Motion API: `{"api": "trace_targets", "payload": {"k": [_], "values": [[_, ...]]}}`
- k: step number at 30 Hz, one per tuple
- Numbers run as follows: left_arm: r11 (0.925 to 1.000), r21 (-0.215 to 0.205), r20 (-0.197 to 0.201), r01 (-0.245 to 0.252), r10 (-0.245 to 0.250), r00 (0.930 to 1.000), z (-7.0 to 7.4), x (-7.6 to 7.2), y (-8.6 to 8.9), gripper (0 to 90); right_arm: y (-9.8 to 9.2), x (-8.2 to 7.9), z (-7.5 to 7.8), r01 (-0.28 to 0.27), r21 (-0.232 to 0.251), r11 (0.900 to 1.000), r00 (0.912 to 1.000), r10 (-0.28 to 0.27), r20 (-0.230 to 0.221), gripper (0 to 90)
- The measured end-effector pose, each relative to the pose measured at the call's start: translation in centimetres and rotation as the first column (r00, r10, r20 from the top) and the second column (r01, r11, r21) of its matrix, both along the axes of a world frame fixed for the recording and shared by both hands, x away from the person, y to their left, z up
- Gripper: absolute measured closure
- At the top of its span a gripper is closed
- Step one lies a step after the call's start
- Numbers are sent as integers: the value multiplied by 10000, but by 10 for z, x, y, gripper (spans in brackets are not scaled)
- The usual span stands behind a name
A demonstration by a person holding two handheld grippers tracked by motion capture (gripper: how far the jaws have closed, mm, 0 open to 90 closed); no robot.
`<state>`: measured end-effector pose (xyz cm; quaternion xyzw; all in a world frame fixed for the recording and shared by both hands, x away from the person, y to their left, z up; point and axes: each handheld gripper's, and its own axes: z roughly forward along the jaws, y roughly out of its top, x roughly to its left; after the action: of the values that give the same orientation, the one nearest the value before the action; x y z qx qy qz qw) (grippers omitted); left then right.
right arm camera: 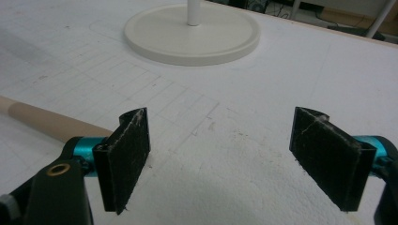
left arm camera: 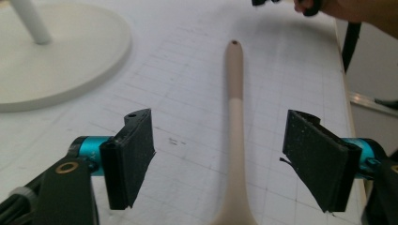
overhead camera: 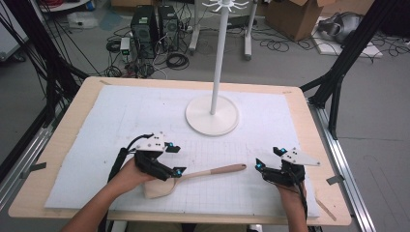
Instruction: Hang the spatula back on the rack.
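Observation:
A wooden spoon (overhead camera: 193,176) lies flat on the white gridded mat (overhead camera: 96,125), bowl toward the near left, handle pointing right. My left gripper (overhead camera: 176,160) is open and straddles the spoon's neck; in the left gripper view the spoon handle (left arm camera: 236,122) runs up between the two pads without touching them. My right gripper (overhead camera: 269,158) is open just right of the handle's tip, with bare mat between its pads; the handle end (right arm camera: 42,121) shows behind its left pad. A white stand (overhead camera: 212,115) with a round base and tall pole rises at the mat's far middle.
The mat covers most of a wooden tabletop (overhead camera: 319,145). Black frame posts (overhead camera: 338,77) flank the table. Computers, cables and a cardboard box (overhead camera: 295,17) sit on the floor beyond it.

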<state>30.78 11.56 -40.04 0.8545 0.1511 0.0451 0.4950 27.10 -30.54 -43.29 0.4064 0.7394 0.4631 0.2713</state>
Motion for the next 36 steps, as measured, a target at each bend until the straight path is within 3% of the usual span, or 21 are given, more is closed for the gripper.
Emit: {"api": "trace_targets", "payload": {"k": [3,6,9,12,18,22,29,35,36], "values": [[9976,578,-225,383,-371,9991,-8,3,-11,303,2,0,-2,-32,-9,10000,10000,32,-38,196],[9944,967,-397,428,-391,9984,-14,5,-18,304,2,0,-1,-65,-6,10000,10000,65,-44,196],[9853,1585,-523,644,-567,9970,-17,5,-24,356,1,0,0,-41,0,10000,10000,41,-25,196],[9809,1832,-667,651,-536,9963,-15,6,-30,405,1,-1,0,-70,-4,10000,10000,70,19,196],[9589,2638,-1178,1040,-750,9902,-18,9,-47,468,3,-2,-1,-118,17,9999,9999,118,-63,196],[9365,3304,-1288,1176,-787,9885,-26,10,-57,516,3,-1,0,-147,5,9999,9999,147,-37,196],[9221,3644,-1253,1303,-901,9880,-26,10,-64,568,2,-1,0,-192,6,9998,9998,192,2,196],[9160,3801,-1086,1280,-932,9897,-26,10,-67,662,3,-1,0,-193,8,9998,9998,193,-109,196],[9120,3899,-1042,1276,-940,9901,-25,10,-67,662,3,-1,0,-193,8,9998,9998,193,-109,196]]}}
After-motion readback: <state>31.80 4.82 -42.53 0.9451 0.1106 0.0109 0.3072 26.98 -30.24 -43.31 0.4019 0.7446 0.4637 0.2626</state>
